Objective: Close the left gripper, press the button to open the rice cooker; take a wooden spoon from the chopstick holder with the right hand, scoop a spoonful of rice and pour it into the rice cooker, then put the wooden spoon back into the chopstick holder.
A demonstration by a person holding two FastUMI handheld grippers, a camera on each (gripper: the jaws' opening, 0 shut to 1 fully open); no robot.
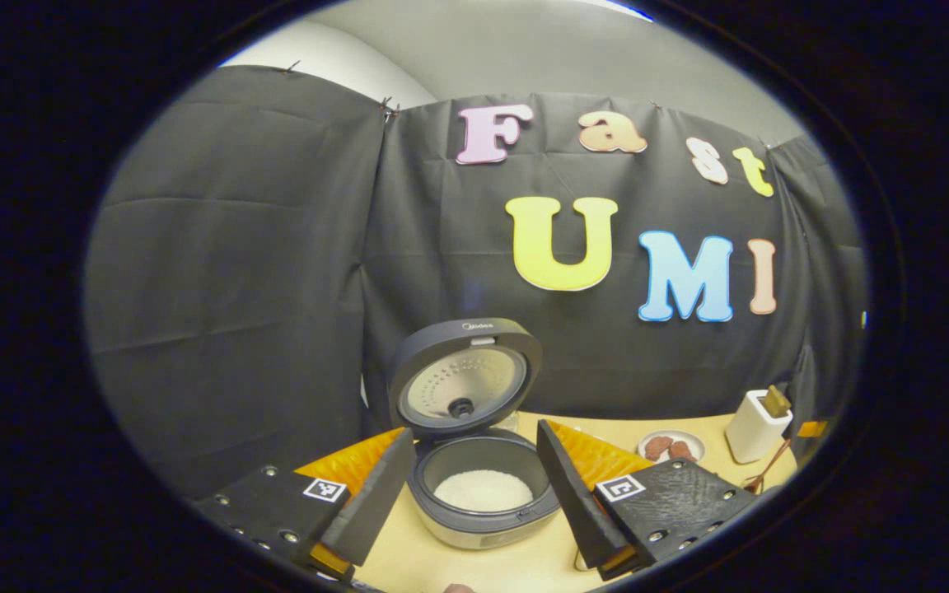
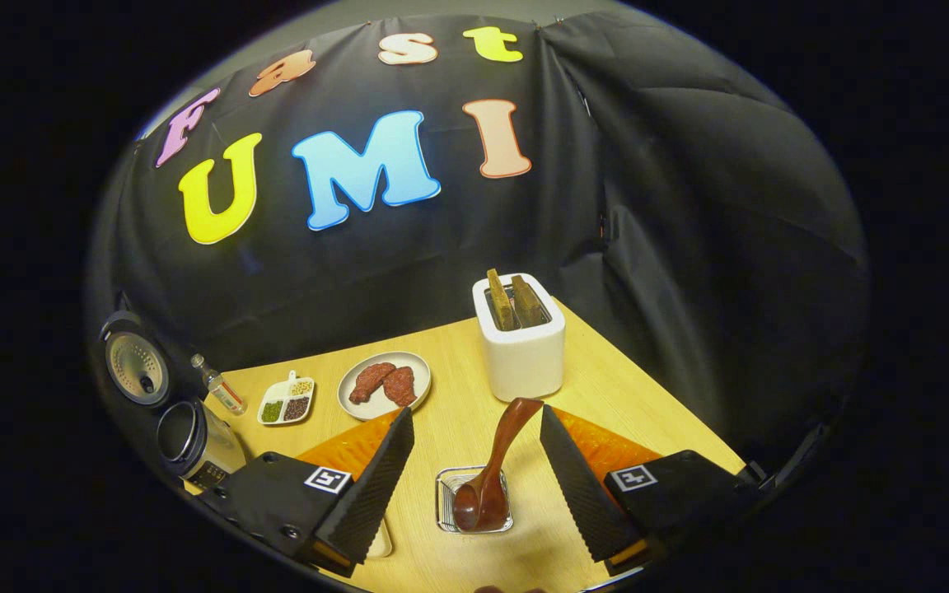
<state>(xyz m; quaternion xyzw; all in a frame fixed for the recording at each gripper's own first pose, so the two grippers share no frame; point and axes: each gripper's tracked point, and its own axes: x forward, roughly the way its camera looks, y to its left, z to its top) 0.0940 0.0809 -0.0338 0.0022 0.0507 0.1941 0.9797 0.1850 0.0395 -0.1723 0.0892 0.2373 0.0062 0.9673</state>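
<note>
The rice cooker [image 1: 479,502] stands right ahead of my left gripper [image 1: 474,432] with its lid [image 1: 462,379] raised and white rice [image 1: 483,490] in the pot. This gripper is open, one finger on each side of the cooker, touching nothing. In the right gripper view the wooden spoon [image 2: 487,469] stands in the small metal chopstick holder [image 2: 446,502], bowl down and handle leaning towards the toaster. My right gripper [image 2: 476,416] is open just above it, fingers either side of the handle and apart from it. The cooker [image 2: 194,441] sits far left.
A white toaster [image 2: 520,338] with two slices stands behind the holder, near the table's back right edge. A plate of meat [image 2: 384,385], a divided dish of grains [image 2: 287,401] and a small bottle [image 2: 219,387] lie between toaster and cooker. The toaster [image 1: 759,424] and plate [image 1: 670,447] stand right of the cooker.
</note>
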